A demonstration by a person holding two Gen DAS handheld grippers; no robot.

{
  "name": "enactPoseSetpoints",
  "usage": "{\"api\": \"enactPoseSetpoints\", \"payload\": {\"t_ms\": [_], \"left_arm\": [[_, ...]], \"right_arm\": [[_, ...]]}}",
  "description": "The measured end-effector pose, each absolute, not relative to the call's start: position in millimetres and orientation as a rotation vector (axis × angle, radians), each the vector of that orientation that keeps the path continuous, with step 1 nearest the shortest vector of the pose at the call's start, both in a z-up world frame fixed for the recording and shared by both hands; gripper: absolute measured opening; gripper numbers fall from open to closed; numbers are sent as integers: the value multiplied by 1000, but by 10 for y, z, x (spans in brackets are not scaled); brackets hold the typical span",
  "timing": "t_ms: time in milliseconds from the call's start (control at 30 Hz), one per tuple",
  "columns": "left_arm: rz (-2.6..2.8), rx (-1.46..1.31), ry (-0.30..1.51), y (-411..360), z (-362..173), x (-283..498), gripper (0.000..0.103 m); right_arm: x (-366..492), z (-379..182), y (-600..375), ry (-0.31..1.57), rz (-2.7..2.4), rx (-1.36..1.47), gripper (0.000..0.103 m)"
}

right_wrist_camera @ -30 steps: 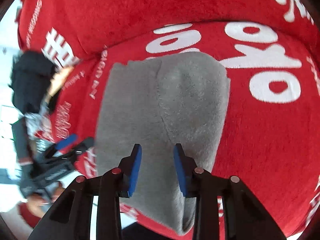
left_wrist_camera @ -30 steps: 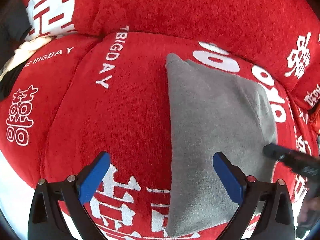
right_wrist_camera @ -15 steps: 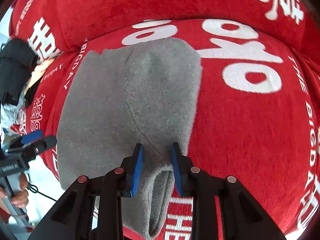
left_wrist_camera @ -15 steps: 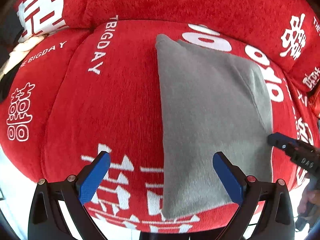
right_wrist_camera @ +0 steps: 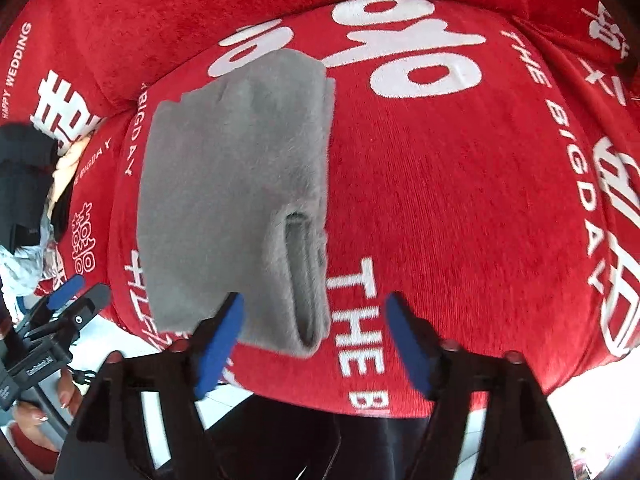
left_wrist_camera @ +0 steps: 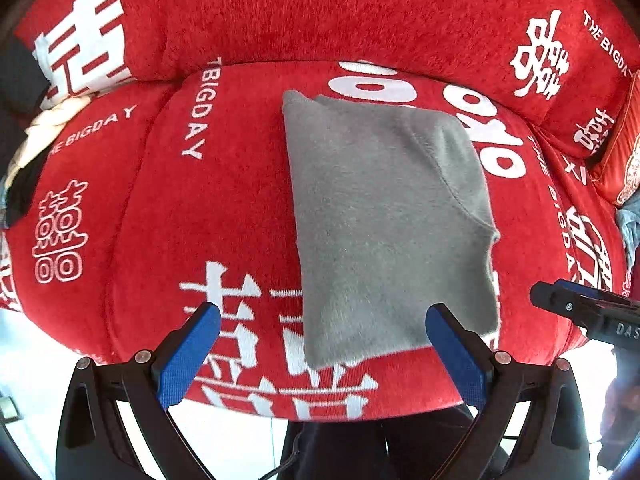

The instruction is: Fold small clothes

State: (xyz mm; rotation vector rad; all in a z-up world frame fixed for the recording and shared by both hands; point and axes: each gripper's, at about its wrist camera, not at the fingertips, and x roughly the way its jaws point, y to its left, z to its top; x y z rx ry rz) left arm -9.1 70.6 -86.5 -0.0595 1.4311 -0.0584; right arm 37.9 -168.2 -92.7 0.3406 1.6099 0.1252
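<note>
On the red cushion (left_wrist_camera: pixel 240 200): folded grey fleece garment (left_wrist_camera: pixel 384 216), lying flat.
Left tool (left_wrist_camera: pixel 320 344): spread wide, empty.
Right tool (right_wrist_camera: pixel 316 340): jaws opening, garment released.

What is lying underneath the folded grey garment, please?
The grey garment lies on a red sofa cover with white lettering; characters emerge from under its edges. The print beneath it is hidden, and anything else under it cannot be seen.

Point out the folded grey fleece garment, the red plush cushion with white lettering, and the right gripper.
Folded grey fleece garment (left_wrist_camera: pixel 384 220): left wrist view, middle of its top layer.
Red plush cushion with white lettering (right_wrist_camera: pixel 460 200): right wrist view, bare red pile right of the garment.
Right gripper (right_wrist_camera: pixel 316 340): right wrist view, midway between its blue fingertips, jaws opening, nothing gripped.
</note>
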Motion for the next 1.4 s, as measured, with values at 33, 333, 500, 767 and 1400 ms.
{"api": "enactPoseSetpoints", "payload": {"t_ms": [33,333,500,767,1400], "left_arm": [[-55,-58,1432,701,-815,-104,103],[-13,-15,1447,636,-476,-143,103],[20,-40,1463,659,-349,-168,103],[61,-39,1472,672,-229,-178,103],[50,-33,1470,696,-145,-161,103]], "right_arm": [[363,-855,-1648,1598,130,342,82],[405,-333,-1418,1539,122,303,103],[487,-134,-1366,1574,83,199,103],[498,39,-1356,1594,53,165,103],[461,105,-1205,1610,51,124,103]]}}
